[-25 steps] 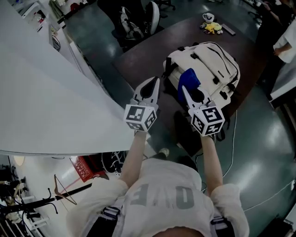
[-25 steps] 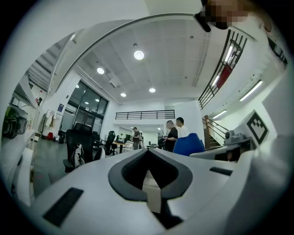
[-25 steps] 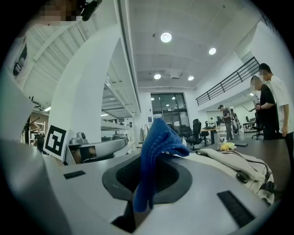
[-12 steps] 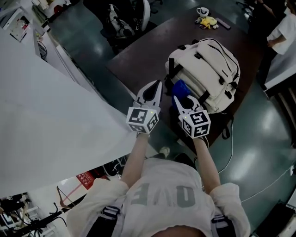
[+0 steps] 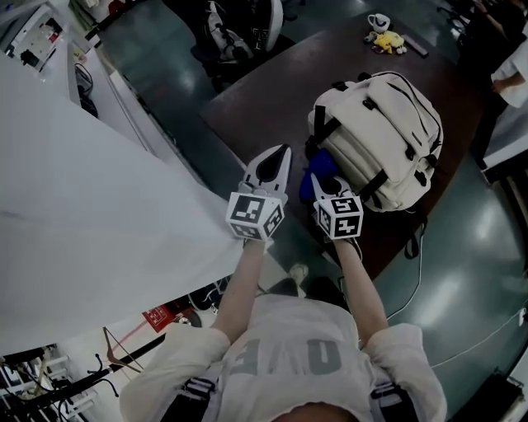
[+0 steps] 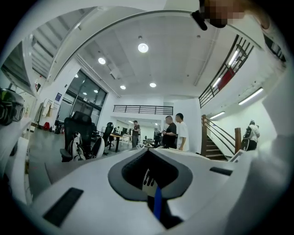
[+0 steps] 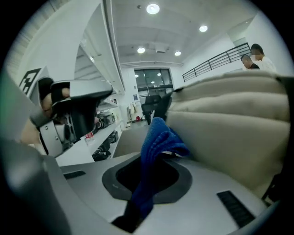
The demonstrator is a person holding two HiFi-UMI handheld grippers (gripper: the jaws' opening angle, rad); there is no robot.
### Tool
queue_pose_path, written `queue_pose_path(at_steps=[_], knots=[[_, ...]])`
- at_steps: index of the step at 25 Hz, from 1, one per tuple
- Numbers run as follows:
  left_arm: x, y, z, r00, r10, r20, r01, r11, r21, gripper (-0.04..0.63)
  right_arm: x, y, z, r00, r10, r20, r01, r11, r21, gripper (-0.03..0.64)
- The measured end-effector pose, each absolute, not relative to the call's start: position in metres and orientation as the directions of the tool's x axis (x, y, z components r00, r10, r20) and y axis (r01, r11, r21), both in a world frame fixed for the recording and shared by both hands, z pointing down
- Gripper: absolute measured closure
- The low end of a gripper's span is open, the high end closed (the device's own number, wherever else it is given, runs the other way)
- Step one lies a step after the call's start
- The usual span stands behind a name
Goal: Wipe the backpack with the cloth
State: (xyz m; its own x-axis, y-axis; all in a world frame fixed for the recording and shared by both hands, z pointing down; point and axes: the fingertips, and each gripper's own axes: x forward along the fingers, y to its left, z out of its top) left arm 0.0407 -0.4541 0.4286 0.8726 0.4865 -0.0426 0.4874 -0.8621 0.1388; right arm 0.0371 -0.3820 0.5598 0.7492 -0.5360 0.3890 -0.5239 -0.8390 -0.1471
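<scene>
A cream backpack (image 5: 384, 132) lies on the dark brown table (image 5: 264, 99). My right gripper (image 5: 317, 178) is shut on a blue cloth (image 5: 308, 189) and presses it against the backpack's near left end. In the right gripper view the blue cloth (image 7: 155, 137) hangs out of the shut jaws, right beside the backpack's cream side (image 7: 229, 119). My left gripper (image 5: 284, 150) hovers just left of the backpack over the table's near corner, shut with nothing held. Its jaws (image 6: 149, 151) point out into the room.
A yellow plush toy (image 5: 388, 41) and a mug (image 5: 378, 21) sit at the table's far end. An office chair (image 5: 239, 33) stands beyond the table. A white counter (image 5: 91, 189) runs along my left. A person (image 5: 507, 74) stands at right; a cable (image 5: 412, 280) lies on the floor.
My right gripper has drawn the blue cloth from the backpack's top face down to its near left end, closer to me. The left gripper has stayed beside it.
</scene>
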Motion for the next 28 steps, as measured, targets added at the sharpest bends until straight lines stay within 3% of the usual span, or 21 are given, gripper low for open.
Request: queue_pose_path(at_steps=[5,10,14,15,18,20,28], knots=[[0.067,-0.443,0.467,0.845,0.535,-0.003,0.523,-0.823,0.222,0.591,0.045,-0.382,0.555,0.75,-0.548,0.37,-0.543,-0.83,-0.129,0.575],[0.081,-0.416,0.485,0.764,0.645,-0.02,0.637,-0.75,0.176,0.59,0.034,-0.37,0.547,0.744,-0.56,0.366,-0.564,-0.819,-0.106,0.575],[0.097,-0.403,0.515,0.718,0.689,0.096,0.66,-0.719,0.22,0.457,0.031,-0.362,0.545,0.743,-0.551,0.379,-0.558,-0.824,-0.103,0.575],[0.099,-0.4,0.52,0.708,0.696,0.119,0.663,-0.714,0.228,0.449,0.031,-0.361,0.544,0.743,-0.551,0.38,-0.559,-0.823,-0.102,0.575],[0.106,-0.397,0.531,0.694,0.695,0.185,0.666,-0.719,0.201,0.453,0.031,-0.36,0.544,0.74,-0.555,0.381,-0.561,-0.821,-0.107,0.575],[0.106,-0.398,0.532,0.684,0.703,0.196,0.678,-0.711,0.186,0.525,0.032,-0.359,0.546,0.739,-0.553,0.384,-0.56,-0.822,-0.105,0.575],[0.106,-0.418,0.463,0.729,0.68,0.083,0.675,-0.734,0.079,0.566,0.047,-0.385,0.539,0.764,-0.551,0.335,-0.562,-0.824,-0.073,0.575]])
